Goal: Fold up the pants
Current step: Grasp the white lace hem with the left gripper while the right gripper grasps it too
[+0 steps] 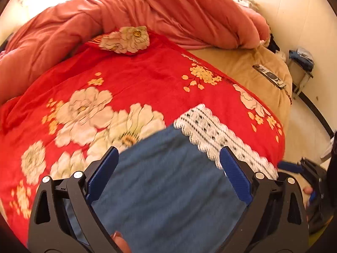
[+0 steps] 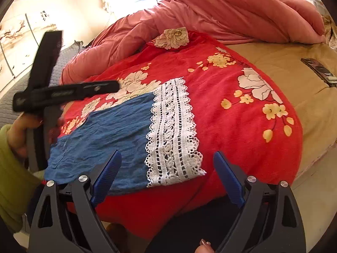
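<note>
The blue pants (image 2: pixel 109 130) with a white lace hem (image 2: pixel 172 135) lie folded flat on the red floral blanket (image 2: pixel 231 126). In the left wrist view the pants (image 1: pixel 168 189) fill the space under my left gripper (image 1: pixel 168 158), which is open and empty just above the cloth; the lace hem (image 1: pixel 219 135) lies ahead to the right. My right gripper (image 2: pixel 167 160) is open and empty, near the front edge of the pants by the lace. The left gripper's black body (image 2: pixel 46 97) shows at the left of the right wrist view.
A rumpled pink duvet (image 2: pixel 210 10) is heaped at the back of the bed. A tan sheet (image 2: pixel 294 80) on the right carries a dark remote (image 2: pixel 320 71). A small stool (image 1: pixel 301 71) stands beyond the bed's right edge.
</note>
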Motion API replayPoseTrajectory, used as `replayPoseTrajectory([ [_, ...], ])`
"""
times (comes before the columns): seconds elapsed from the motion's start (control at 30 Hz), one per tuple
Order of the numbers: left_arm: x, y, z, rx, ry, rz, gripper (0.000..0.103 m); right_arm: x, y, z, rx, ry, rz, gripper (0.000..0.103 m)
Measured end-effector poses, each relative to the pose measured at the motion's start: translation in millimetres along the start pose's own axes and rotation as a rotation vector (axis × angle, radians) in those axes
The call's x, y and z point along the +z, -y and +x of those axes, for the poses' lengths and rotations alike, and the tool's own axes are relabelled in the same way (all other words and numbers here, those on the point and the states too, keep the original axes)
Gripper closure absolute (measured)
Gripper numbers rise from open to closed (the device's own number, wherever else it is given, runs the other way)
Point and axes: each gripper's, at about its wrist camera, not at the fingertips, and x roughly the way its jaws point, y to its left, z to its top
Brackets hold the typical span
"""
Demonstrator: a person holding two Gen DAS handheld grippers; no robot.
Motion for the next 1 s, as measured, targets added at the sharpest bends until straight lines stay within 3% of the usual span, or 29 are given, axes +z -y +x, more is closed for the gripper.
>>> replayPoseTrajectory([
  [0.17,20.8,-2.3,34.8,-0.02,-0.046,0.033,0.013,4.4,-2.8,12.1,0.006,-0.011,0.009,0.015],
  [0.43,34.2,-4.8,76.4,-0.141,-0.085,0.061,0.014,4.8,4.4,31.8,0.031,-0.071,0.067,0.014],
  [0.57,36.0,-10.4,97.5,-0.245,-0.134,0.031,0.027,5.1,9.4,26.9,0.038,-0.052,0.093,0.043],
  [0.67,32.8,-12.8,108.9,-0.305,-0.168,0.02,0.041,5.0,10.8,23.1,0.051,-0.039,0.099,0.05],
  [0.77,29.9,-10.3,112.9,-0.346,-0.171,0.044,0.044,6.6,7.8,20.9,0.093,-0.029,0.084,0.052],
  [1.0,29.0,-13.4,119.9,-0.384,-0.176,0.05,0.044,7.7,14.7,38.9,0.083,-0.091,0.135,0.048],
])
